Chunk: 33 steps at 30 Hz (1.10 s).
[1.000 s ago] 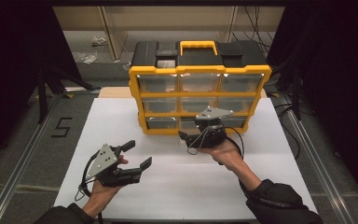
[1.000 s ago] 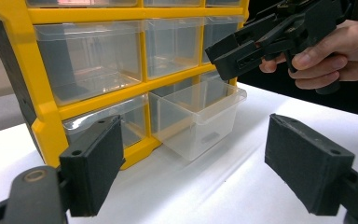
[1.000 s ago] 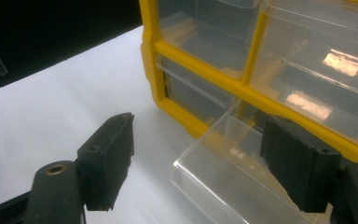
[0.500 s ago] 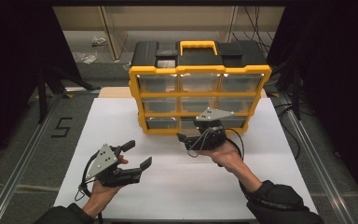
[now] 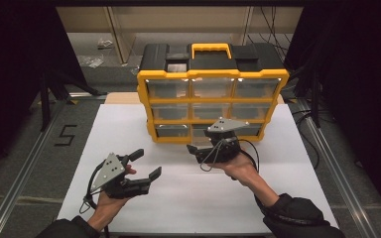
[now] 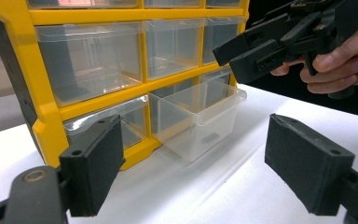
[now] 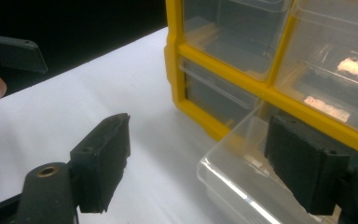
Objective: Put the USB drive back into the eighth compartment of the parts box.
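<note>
A yellow and black organiser cabinet (image 5: pixel 212 79) with clear drawers stands at the back of the white table (image 5: pixel 124 129). Its bottom middle drawer (image 6: pixel 200 116) is pulled partly out and looks empty. My right gripper (image 5: pixel 196 148) hovers just in front of that drawer, open. In the right gripper view one jaw is over the drawer's (image 7: pixel 237 186) front rim and the other over bare table, pressing on nothing. My left gripper (image 5: pixel 146 163) is held low at the front left, open and empty, pointing at the cabinet (image 6: pixel 93 70). The right gripper (image 6: pixel 230 60) appears at the upper right of the left gripper view.
The cabinet's other drawers (image 5: pixel 168 89) are pushed in; some in the right gripper view hold small bits (image 7: pixel 356 70). Metal rails (image 5: pixel 322 148) run along both table sides, with a "5" mark (image 5: pixel 65 135) on the left floor. Dark curtains flank the scene.
</note>
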Tool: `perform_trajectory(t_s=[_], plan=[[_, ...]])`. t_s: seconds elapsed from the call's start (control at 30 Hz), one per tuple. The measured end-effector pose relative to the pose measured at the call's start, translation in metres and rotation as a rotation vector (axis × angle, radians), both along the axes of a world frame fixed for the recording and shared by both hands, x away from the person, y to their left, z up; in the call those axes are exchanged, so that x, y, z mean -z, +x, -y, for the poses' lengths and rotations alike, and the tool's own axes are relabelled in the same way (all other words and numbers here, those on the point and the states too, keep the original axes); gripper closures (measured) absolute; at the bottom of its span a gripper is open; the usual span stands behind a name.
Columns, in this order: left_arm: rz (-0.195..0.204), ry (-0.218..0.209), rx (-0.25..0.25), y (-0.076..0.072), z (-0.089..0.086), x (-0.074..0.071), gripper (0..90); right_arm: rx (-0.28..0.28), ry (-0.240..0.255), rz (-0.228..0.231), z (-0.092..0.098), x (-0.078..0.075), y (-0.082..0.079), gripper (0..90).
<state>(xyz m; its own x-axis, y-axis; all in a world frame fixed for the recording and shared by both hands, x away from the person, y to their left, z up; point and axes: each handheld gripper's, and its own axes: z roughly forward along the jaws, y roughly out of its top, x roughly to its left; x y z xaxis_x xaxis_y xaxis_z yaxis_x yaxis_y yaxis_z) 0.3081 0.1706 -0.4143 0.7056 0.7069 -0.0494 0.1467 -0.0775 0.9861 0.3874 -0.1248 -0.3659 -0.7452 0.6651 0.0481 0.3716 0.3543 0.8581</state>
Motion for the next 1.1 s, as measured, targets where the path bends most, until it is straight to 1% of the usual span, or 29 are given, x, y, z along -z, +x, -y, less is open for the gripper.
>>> perform_trajectory(t_s=[0.13,0.37,0.53,1.1], plan=[[0.000,0.000,0.000,0.000,0.000,0.000,18.8,-0.007,-0.007,-0.005,0.000,0.003,-0.002,23.3],[0.000,0.000,0.000,0.000,0.000,0.000,18.8,-0.020,0.007,0.015,0.002,0.003,-0.006,23.3],[0.000,0.000,0.000,0.000,0.000,0.000,18.8,-0.030,0.005,0.019,0.001,0.006,-0.009,23.3],[-0.001,-0.001,0.000,0.000,0.000,0.000,18.8,-0.044,0.029,0.047,0.004,0.010,-0.017,23.4]])
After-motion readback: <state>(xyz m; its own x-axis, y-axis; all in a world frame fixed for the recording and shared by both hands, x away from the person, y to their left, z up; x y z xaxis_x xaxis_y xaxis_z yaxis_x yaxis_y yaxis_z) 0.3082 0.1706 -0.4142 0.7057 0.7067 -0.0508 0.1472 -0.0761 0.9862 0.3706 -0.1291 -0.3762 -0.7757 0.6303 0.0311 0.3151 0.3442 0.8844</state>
